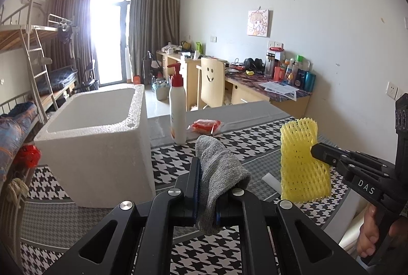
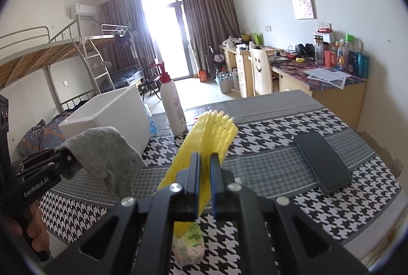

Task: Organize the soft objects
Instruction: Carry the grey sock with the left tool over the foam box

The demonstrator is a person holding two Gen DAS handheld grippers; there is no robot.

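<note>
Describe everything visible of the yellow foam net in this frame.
The yellow foam net is a soft mesh sleeve, flattened, with diamond-shaped holes. It stands roughly upright, lifted clear of the houndstooth tablecloth. The right gripper is shut on its middle; its top fans out beyond the fingers and its lower end hangs below them. Nothing else touches it.

One gray sock, one yellow foam net, one foam box, one pump bottle, one phone.
</note>
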